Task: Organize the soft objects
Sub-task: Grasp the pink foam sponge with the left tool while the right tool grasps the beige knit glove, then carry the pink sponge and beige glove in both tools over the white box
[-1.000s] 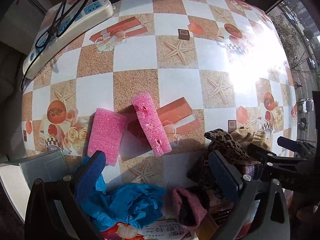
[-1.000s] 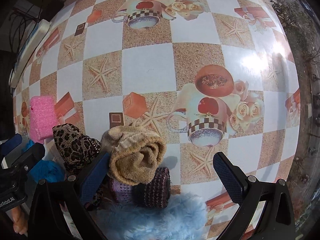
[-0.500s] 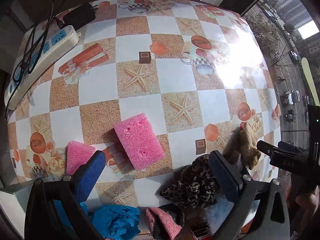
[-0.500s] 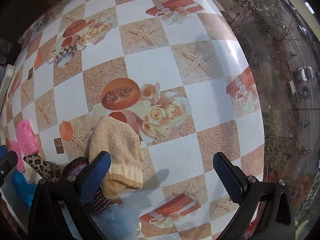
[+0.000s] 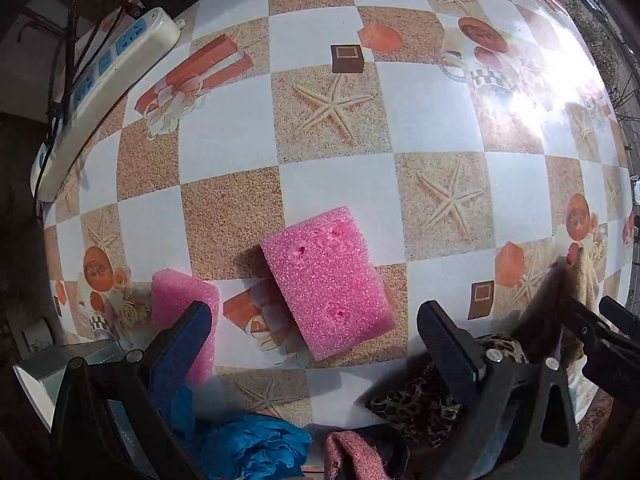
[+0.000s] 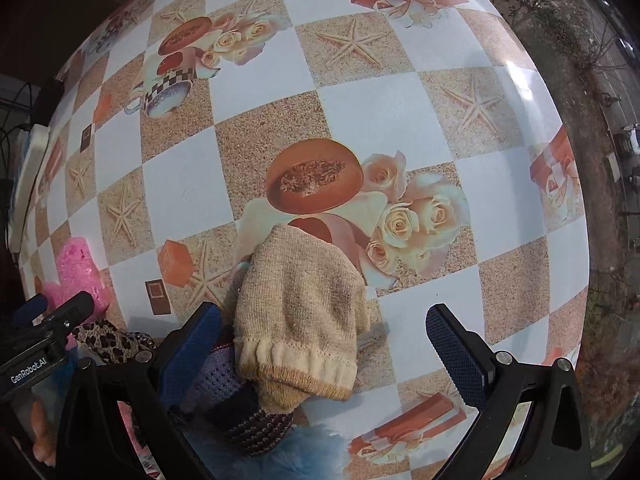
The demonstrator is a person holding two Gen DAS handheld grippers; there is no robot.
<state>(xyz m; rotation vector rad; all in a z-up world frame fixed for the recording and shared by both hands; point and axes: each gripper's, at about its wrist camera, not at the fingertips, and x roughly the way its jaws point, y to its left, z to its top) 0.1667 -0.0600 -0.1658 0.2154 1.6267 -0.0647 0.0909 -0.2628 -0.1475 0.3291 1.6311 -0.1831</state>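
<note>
Both grippers are spread wide and hold nothing. At the left gripper (image 5: 316, 336), nearest the camera, lie a crumpled blue glove (image 5: 256, 446), a dusty-pink knit piece (image 5: 352, 456) and a leopard-print cloth (image 5: 424, 400) to the right. Just beyond, between the fingers, a pink sponge (image 5: 326, 282) lies flat on the checkered tablecloth (image 5: 332, 184); a second pink sponge (image 5: 182, 300) sits to its left, partly behind the left finger. Far left runs a white power strip (image 5: 108, 80). At the right gripper (image 6: 324, 340), a purple striped knit (image 6: 240, 412) and pale blue fluff (image 6: 304, 456) lie nearest, with a beige knit sock (image 6: 300, 312) on top, between the fingers.
</note>
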